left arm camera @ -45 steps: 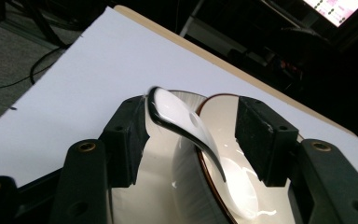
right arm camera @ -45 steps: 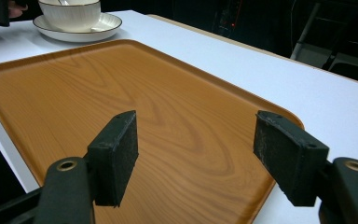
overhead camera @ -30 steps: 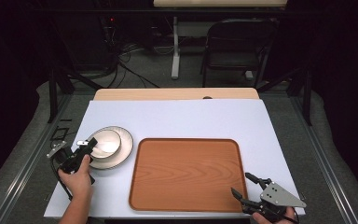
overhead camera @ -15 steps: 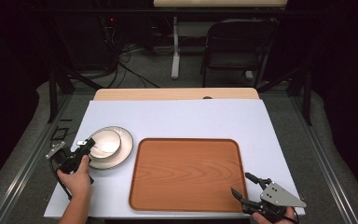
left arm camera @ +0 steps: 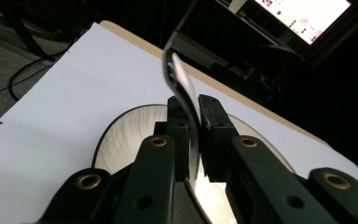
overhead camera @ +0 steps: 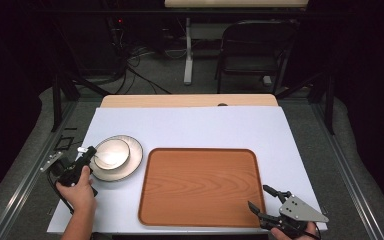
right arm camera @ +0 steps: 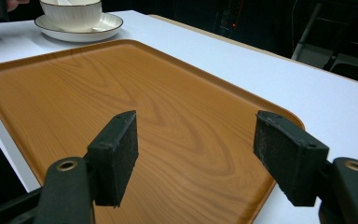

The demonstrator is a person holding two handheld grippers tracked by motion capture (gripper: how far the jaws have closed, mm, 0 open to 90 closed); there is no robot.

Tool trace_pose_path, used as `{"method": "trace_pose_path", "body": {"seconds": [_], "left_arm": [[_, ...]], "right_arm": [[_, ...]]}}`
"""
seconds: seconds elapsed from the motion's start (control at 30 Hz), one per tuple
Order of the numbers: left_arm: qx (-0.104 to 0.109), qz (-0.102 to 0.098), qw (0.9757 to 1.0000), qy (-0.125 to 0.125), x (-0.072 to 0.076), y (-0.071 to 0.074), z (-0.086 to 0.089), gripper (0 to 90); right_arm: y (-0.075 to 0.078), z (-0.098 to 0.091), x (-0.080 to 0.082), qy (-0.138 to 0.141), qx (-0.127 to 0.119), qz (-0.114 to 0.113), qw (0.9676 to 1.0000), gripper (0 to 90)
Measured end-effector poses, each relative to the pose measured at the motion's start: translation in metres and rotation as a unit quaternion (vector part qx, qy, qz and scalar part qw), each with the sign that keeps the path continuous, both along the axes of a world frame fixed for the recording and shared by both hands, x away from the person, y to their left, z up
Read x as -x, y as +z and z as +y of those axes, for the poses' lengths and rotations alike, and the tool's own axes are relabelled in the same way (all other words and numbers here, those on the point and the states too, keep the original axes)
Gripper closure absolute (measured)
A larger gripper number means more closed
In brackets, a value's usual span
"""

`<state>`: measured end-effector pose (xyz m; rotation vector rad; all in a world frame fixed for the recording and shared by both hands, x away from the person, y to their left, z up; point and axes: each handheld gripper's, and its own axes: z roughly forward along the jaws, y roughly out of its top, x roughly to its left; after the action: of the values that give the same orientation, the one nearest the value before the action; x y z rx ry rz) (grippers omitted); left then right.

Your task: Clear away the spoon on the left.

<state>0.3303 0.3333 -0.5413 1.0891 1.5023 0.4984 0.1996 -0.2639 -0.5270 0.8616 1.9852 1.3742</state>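
A cream bowl sits on a dark-rimmed plate at the table's left. My left gripper is at the bowl's left edge, shut on a thin curved spoon handle that rises between its jaws; the plate lies just beyond them. A wooden tray lies empty in the middle. My right gripper rests at the tray's front right corner, open and holding nothing. In the right gripper view the gripper looks across the tray toward the bowl.
The table is covered with a white sheet, with a bare wooden strip along the far edge. A dark chair and cables stand on the floor beyond. Bare sheet lies behind and to the right of the tray.
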Motion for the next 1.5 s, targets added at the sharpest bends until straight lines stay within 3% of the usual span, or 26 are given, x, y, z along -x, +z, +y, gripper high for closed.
{"method": "trace_pose_path", "body": {"seconds": [0.43,0.6,0.7,1.0,1.27,1.43,1.5], "left_arm": [[0.024,-0.012,0.9996,-0.002,-0.001,0.011,-0.003,85.2],[0.023,-0.021,0.9995,-0.004,0.000,0.023,-0.005,85.1],[0.034,-0.021,0.9992,-0.004,0.002,0.031,-0.007,85.1],[0.035,-0.046,0.9981,-0.022,0.006,0.057,-0.016,85.1],[0.023,-0.041,0.9961,-0.075,0.005,0.079,-0.028,85.1],[0.010,-0.031,0.9921,-0.121,0.001,0.090,-0.036,85.1],[0.006,-0.024,0.9895,-0.142,0.000,0.094,-0.042,85.2]], "right_arm": [[0.000,0.000,0.000,0.000,0.000,0.000,1.0000,30.4],[0.000,0.000,0.000,0.000,0.000,-0.001,1.0000,30.4],[0.000,0.000,0.000,-0.001,0.000,-0.001,1.0000,30.4],[0.000,0.000,0.000,-0.001,0.001,-0.001,1.0000,30.4],[0.000,0.000,0.000,-0.001,0.001,-0.001,1.0000,30.4],[0.000,0.000,0.000,-0.001,0.000,0.001,1.0000,30.4],[0.000,0.000,0.000,-0.001,0.000,0.001,1.0000,30.4]]}}
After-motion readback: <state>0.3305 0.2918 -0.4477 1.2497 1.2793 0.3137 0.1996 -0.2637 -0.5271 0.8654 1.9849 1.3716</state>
